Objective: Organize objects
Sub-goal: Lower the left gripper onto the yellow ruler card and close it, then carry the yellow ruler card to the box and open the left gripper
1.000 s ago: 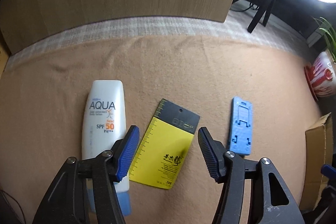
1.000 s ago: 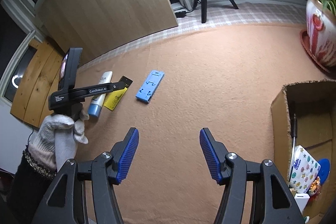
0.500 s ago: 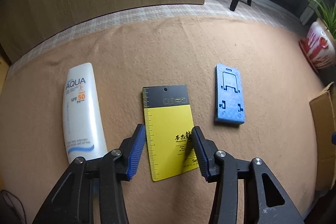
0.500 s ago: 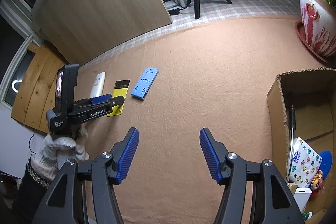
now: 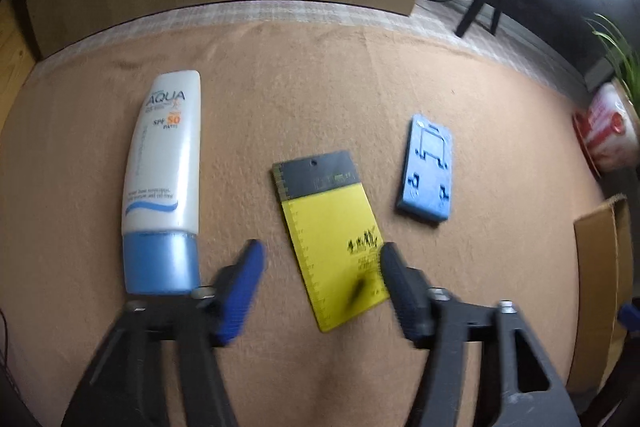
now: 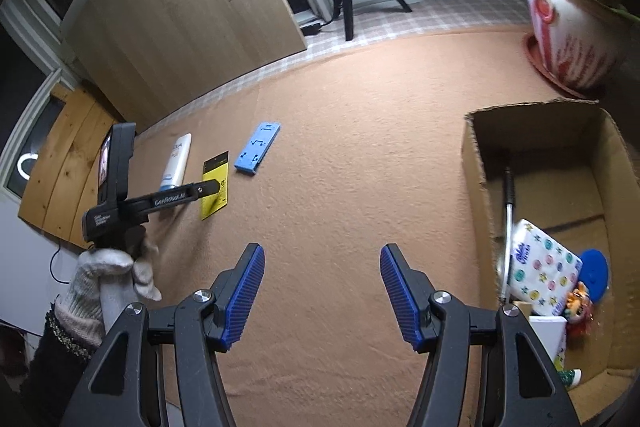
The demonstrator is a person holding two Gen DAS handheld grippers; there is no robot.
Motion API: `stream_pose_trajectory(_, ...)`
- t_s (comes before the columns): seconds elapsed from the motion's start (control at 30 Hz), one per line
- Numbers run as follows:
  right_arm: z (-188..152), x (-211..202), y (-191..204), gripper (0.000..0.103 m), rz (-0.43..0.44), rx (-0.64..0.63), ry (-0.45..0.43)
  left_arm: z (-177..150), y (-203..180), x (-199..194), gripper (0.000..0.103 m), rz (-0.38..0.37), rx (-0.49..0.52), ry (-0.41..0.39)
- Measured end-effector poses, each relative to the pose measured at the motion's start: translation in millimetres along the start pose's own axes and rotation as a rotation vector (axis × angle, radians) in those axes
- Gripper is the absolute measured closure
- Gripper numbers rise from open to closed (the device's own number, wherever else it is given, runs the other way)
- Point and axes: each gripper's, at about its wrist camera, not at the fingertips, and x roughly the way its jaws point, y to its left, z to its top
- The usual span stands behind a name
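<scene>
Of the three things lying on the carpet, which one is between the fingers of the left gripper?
The yellow card. It lies between the opening jaws of the left gripper, with the sunscreen tube and the blue stand at its sides.

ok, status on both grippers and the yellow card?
Left gripper opening over the yellow card, card flat on the cloth, not gripped. Right gripper open, empty. Nothing in the way.

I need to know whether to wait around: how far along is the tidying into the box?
Partly done: the cardboard box already holds a patterned pack and other bits. In hand: the left gripper, jaws opening, straddles the yellow card without gripping it. Left: that card, the sunscreen tube and blue holder. The right gripper is open, empty.
</scene>
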Motion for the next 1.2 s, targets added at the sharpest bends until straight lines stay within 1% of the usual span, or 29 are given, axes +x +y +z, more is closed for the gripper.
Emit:
stream_pose_trajectory(0.07, -0.3, -4.0, -1.7, 0.046, 0.000, 0.005, -0.009, 4.6, -5.5, 5.4, 0.037, 0.035, -0.008, 0.030)
stream_pose_trajectory(0.13, -0.8, -7.4, -2.9, 0.046, 0.002, 0.008, -0.016, 8.6, -11.6, 8.3, 0.036, 0.042, -0.015, 0.035)
stream_pose_trajectory(0.17, -1.5, -9.4, -3.6, 0.046, 0.002, 0.009, -0.019, 10.7, -15.9, 10.5, 0.037, 0.048, -0.005, 0.040)
stream_pose_trajectory(0.23, -3.3, -13.4, -4.9, 0.046, -0.001, 0.009, -0.025, 13.1, -24.3, 14.4, 0.037, 0.093, 0.036, 0.035)
stream_pose_trajectory(0.27, -3.7, -15.4, -5.7, 0.046, -0.004, 0.010, -0.028, 13.6, -27.1, 15.1, 0.039, 0.103, 0.049, 0.033)
stream_pose_trajectory(0.33, -4.6, -20.2, -9.5, 0.046, -0.014, 0.013, -0.039, 12.3, -31.4, 13.1, 0.045, 0.103, 0.073, 0.021)
stream_pose_trajectory(0.47, -3.8, -27.2, -18.5, 0.046, -0.024, 0.031, -0.053, 6.2, -30.9, 9.5, 0.045, 0.092, 0.072, 0.020)
stream_pose_trajectory(0.57, -3.9, -33.3, -24.2, 0.047, -0.025, 0.039, -0.064, -1.7, -22.4, 0.8, 0.046, 0.059, 0.042, 0.020)
stream_pose_trajectory(0.67, -5.9, -39.4, -31.1, 0.046, -0.029, 0.048, -0.074, -13.2, -18.8, -16.4, 0.047, 0.013, 0.009, 0.001)
stream_pose_trajectory(0.73, -8.4, -44.8, -37.0, 0.046, -0.037, 0.057, -0.081, -23.8, -27.8, -33.8, 0.047, -0.006, 0.021, -0.024)
stream_pose_trajectory(0.8, -11.5, -50.9, -42.6, 0.046, -0.046, 0.065, -0.088, -27.3, -37.9, -46.5, 0.047, -0.020, 0.049, -0.050)
stream_pose_trajectory(0.9, -18.1, -61.8, -49.9, 0.046, -0.073, 0.069, -0.103, -30.3, -60.1, -65.0, 0.047, -0.073, 0.090, -0.083)
stream_pose_trajectory(0.97, -22.7, -68.6, -54.3, 0.046, -0.092, 0.071, -0.110, -34.6, -81.8, -78.1, 0.047, -0.109, 0.126, -0.101)
stream_pose_trajectory(1.2, -40.9, -92.8, -74.2, 0.046, -0.158, 0.083, -0.134, -45.6, -174.6, -101.2, 0.047, -0.261, 0.281, -0.117)
